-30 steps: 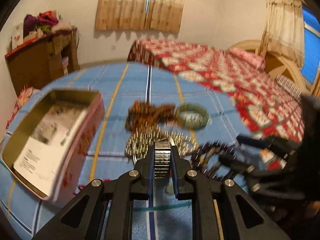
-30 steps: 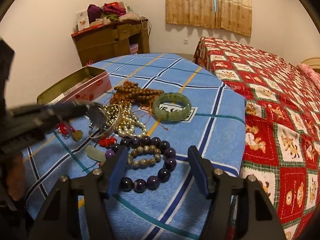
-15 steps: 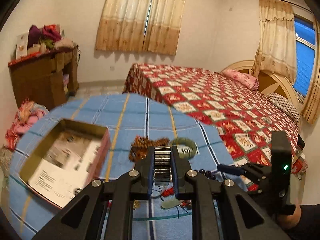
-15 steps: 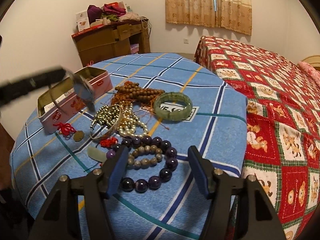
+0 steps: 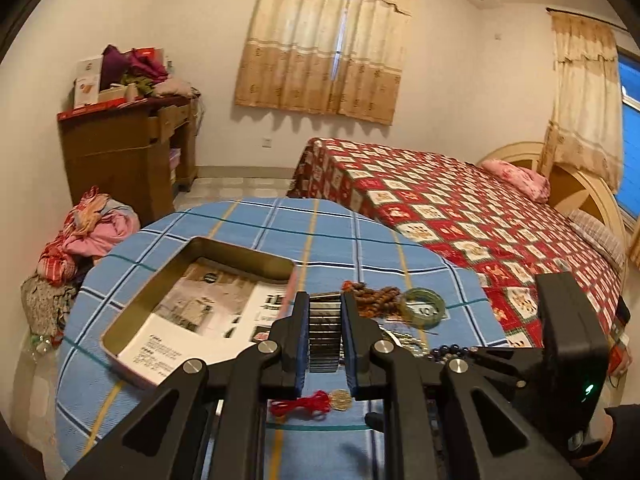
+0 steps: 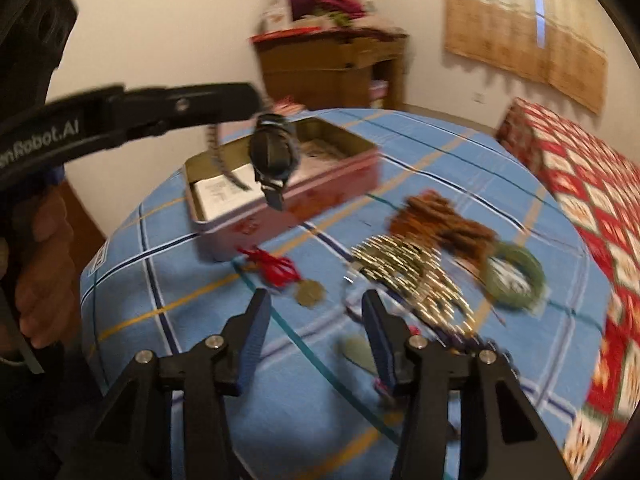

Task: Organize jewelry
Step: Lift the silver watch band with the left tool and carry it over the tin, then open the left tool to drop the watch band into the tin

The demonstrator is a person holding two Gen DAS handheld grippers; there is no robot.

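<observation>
My left gripper is shut on the metal band of a wristwatch. In the right wrist view the watch hangs from that gripper in the air over the open pink tin box. The box holds a paper leaflet. My right gripper is open and empty, above the table near a red tassel charm. A gold bead necklace, brown wooden beads and a green jade bangle lie on the blue cloth, blurred.
The round table with a blue checked cloth stands beside a bed with a red patterned cover. A brown cabinet and a heap of clothes are at the far left. The right gripper's body shows at the right.
My left gripper has lifted the watch off the table and carried it left, over the tin box. My right gripper has swung left across the table; its view is blurred.
</observation>
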